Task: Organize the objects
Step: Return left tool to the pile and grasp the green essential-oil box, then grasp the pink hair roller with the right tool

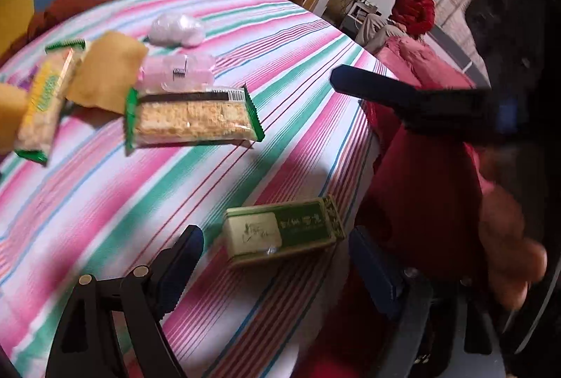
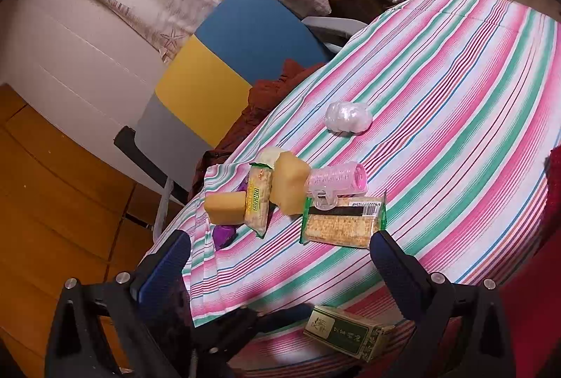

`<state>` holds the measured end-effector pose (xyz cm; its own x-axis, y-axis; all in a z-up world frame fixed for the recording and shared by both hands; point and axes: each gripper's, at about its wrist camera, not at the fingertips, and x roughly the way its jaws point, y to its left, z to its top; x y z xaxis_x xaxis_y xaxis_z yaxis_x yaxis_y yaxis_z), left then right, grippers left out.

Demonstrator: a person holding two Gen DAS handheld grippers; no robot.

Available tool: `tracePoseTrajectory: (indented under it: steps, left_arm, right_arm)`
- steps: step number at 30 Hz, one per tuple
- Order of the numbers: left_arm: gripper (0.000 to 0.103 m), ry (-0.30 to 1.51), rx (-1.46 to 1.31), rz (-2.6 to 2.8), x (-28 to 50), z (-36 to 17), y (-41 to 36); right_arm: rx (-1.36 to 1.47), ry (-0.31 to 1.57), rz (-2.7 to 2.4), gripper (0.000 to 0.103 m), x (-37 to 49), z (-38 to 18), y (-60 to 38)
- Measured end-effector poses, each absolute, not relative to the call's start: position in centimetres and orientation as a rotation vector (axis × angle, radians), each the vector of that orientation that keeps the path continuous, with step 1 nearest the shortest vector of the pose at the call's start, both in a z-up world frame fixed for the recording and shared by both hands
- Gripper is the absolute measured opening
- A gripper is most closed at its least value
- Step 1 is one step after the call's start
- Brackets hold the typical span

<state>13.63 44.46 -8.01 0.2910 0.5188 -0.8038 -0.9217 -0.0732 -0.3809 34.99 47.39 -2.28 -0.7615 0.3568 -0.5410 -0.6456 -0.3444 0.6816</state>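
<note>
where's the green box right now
The green box lies on the striped cloth near the table's edge, apart from the snack pile, just ahead of the open left gripper.

Green tea box: lying flat near striped cloth's edge, pale label panel at one end, well apart from the rest

Cracker pack, green-edged, clear window, barcode up, flat at 12 o'clock from box

Pink hair roller touching pack's far edge

Two yellow sponges flank a second cracker pack

Purple item at 6 o'clock of them, unclear

White crumpled plastic bag farthest, alone
</note>
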Motion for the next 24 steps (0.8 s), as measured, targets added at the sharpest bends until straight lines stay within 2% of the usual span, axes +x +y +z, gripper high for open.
tracePoseTrajectory:
  steps: [8,10,11,12,24]
  left_arm:
    - [0.087,0.5,-1.098,1.268,14.4,-8.9,46.7]
    - [0.084,0.512,-1.093,1.29,14.6,-8.9,46.8]
    - [0.078,0.523,-1.081,1.308,14.7,-8.8,46.6]
    - [0.078,0.528,-1.067,1.322,14.7,-8.8,46.3]
    - [0.078,0.496,-1.0,1.601,8.5,-8.6,37.7]
  right_arm:
    - [-0.404,1.281,2.129,0.103,35.0,-2.4,47.5]
    - [-0.407,1.281,2.126,0.103,35.0,-2.4,47.5]
    - [-0.408,1.282,2.126,0.103,35.0,-2.5,47.5]
    - [-0.408,1.282,2.126,0.103,35.0,-2.4,47.5]
    - [-0.493,1.296,2.088,0.103,34.2,-2.9,47.9]
